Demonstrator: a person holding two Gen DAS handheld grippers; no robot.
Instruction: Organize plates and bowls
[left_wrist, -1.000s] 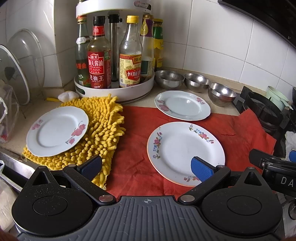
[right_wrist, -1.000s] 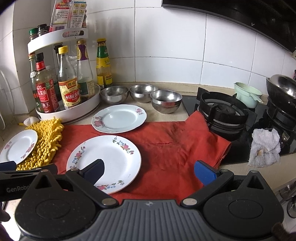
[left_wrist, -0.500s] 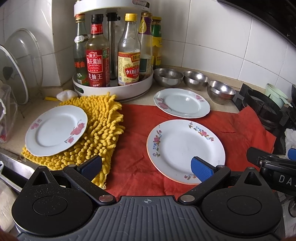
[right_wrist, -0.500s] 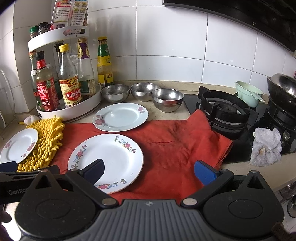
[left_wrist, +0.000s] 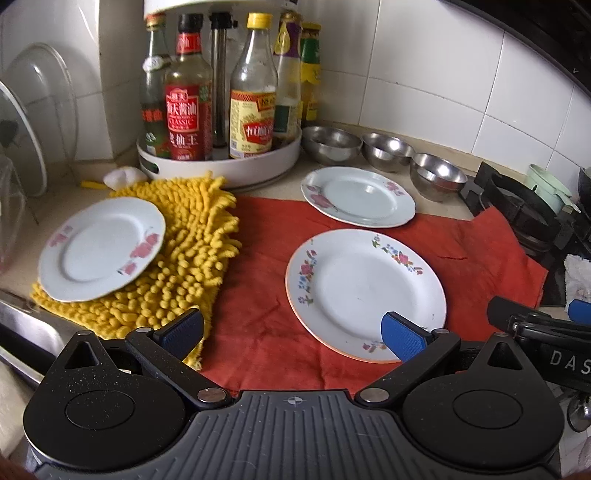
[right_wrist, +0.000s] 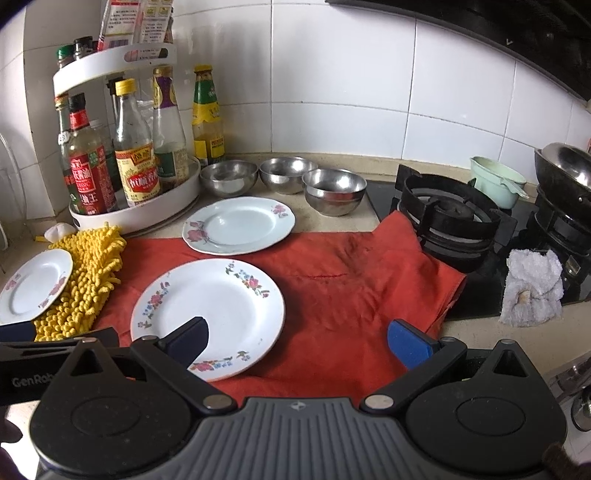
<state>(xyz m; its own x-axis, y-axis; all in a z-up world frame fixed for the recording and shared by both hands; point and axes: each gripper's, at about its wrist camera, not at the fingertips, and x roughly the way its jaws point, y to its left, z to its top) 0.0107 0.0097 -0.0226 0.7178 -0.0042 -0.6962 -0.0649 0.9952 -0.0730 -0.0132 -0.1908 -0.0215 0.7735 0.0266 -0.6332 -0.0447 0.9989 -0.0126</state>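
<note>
on the red cloth (left_wrist: 258, 325) nearest the cameras, the large floral plate (left_wrist: 364, 291) looms bigger than a second ago as both tools edge forward. left gripper (left_wrist: 291, 330) and right gripper (right_wrist: 299, 341) hover with jaws spread wide, holding nothing. beyond the cloth's far edge sit a smaller plate (right_wrist: 238, 229) and three steel bowls (right_wrist: 334, 190); left of it, another plate (left_wrist: 99, 247) rests on a yellow mop pad (left_wrist: 192, 254). stacking has likely not begun.
</note>
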